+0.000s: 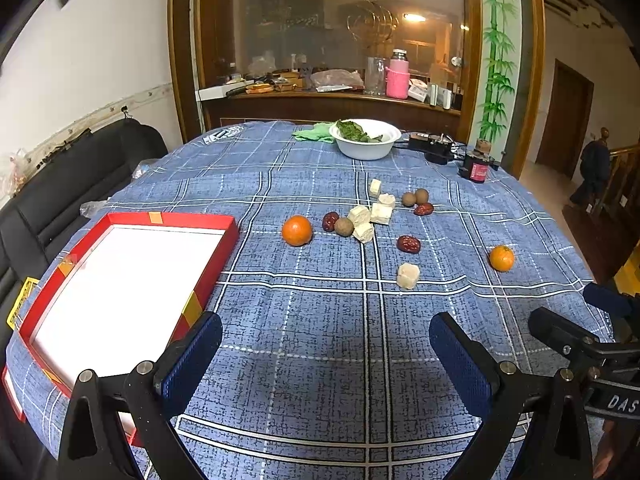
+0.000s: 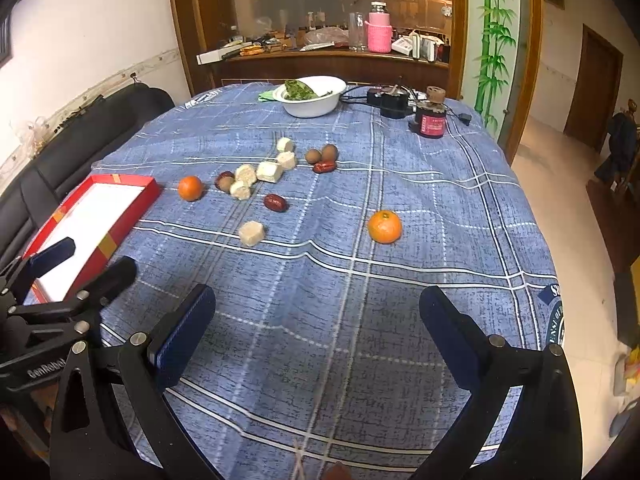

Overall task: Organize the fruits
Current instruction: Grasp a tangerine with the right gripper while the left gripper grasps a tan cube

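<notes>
Left wrist view, from left to right: the red tray (image 1: 120, 280) sits empty on the counter (image 1: 320, 360), then the near orange (image 1: 296, 231), dates and pale cubes, and the far orange (image 1: 501, 258). Both the left claw (image 1: 326, 356) and right claw (image 2: 318, 328) hover spread wide, holding nothing. Best to straddle one orange squarely, closing gently so it doesn't roll.

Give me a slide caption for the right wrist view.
Open right gripper hovers over the blue plaid tablecloth, facing an orange, scattered fruits and an empty red box.
</notes>
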{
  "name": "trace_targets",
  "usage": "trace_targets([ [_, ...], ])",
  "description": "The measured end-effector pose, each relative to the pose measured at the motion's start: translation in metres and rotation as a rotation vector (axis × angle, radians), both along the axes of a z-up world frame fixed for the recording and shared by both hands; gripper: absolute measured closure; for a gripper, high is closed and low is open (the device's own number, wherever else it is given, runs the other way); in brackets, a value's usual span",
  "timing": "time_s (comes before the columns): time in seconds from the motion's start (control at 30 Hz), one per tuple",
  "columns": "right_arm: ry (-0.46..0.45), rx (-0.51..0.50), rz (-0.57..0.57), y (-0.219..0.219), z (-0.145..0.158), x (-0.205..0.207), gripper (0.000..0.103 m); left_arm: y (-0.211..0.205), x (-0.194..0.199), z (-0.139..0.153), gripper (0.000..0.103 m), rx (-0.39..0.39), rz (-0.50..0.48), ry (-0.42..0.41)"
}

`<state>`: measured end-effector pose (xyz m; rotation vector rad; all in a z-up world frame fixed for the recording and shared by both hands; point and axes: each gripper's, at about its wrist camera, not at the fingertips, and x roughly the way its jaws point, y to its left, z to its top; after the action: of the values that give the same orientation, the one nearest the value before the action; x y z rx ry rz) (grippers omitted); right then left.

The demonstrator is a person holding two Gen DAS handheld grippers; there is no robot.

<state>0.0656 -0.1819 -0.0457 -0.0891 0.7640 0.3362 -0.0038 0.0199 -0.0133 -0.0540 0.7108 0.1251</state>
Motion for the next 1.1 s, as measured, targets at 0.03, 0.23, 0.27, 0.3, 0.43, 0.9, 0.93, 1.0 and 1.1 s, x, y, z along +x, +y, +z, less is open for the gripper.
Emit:
trace_targets([
  [0.03, 0.005, -0.001, -0.006, -0.004, -0.003, 0.002, 0.0, 0.0, 0.002, -0.001, 0.0, -0.004, -0.005, 0.003],
  [0.23, 0.039, -0.005, -0.04, -0.025, -0.019, 0.031, 0.011, -0.007, 0.022, -0.019, 0.006, -0.044, -0.046, 0.063],
  [0.27, 0.052, -0.011, -0.046, -0.026, -0.022, 0.04, 0.015, -0.009, 0.027, -0.021, 0.007, -0.043, -0.052, 0.073],
  [0.3, 0.059, -0.009, -0.042, -0.026, -0.022, 0.048, 0.016, -0.01, 0.032, -0.024, 0.01, -0.045, -0.055, 0.083],
  [0.43, 0.072, -0.019, -0.032, -0.024, -0.027, 0.078, 0.032, -0.018, 0.055, -0.032, 0.015, -0.064, -0.068, 0.109],
  [0.9, 0.133, -0.057, -0.023, -0.014, -0.048, 0.13, 0.072, -0.055, 0.119, -0.052, 0.043, -0.066, -0.142, 0.197],
  [0.93, 0.132, -0.049, -0.02, -0.015, -0.049, 0.13, 0.072, -0.056, 0.122, -0.055, 0.05, -0.072, -0.146, 0.214],
  [1.0, 0.135, -0.031, -0.017, -0.017, -0.049, 0.131, 0.072, -0.057, 0.123, -0.059, 0.061, -0.064, -0.147, 0.211],
  [1.1, 0.138, -0.013, -0.014, -0.019, -0.049, 0.133, 0.073, -0.052, 0.123, -0.06, 0.08, -0.062, -0.141, 0.196],
])
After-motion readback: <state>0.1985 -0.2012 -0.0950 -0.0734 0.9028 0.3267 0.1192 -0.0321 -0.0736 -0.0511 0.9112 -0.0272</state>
